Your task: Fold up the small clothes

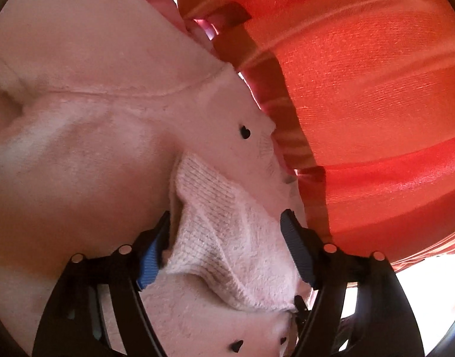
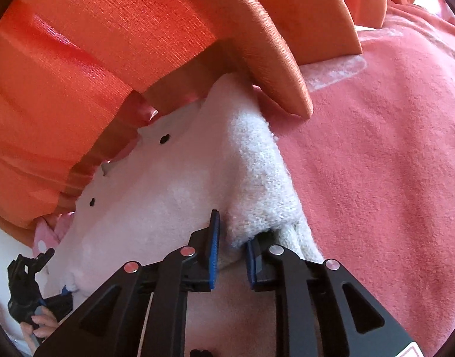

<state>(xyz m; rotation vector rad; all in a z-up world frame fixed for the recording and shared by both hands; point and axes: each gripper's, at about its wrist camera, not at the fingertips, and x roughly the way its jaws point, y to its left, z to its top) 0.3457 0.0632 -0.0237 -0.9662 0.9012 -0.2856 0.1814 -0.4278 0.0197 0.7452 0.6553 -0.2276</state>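
Observation:
A small fuzzy white garment (image 1: 114,136) with black heart-shaped buttons fills the left wrist view. My left gripper (image 1: 227,238) is wide open, its blue pads on either side of a ribbed cuff (image 1: 224,238); the fabric lies loose between them. In the right wrist view the same white garment (image 2: 174,184) hangs in front of me. My right gripper (image 2: 232,238) is shut on a bunched ribbed edge (image 2: 257,178) of it. The left gripper (image 2: 28,285), held in a hand, shows at the lower left.
Orange-red curtains (image 1: 361,104) hang close behind the garment, and show in the right wrist view (image 2: 93,59) too. A pink fleece blanket (image 2: 385,163) covers the surface to the right. A pink dotted cloth (image 2: 49,235) peeks out at the lower left.

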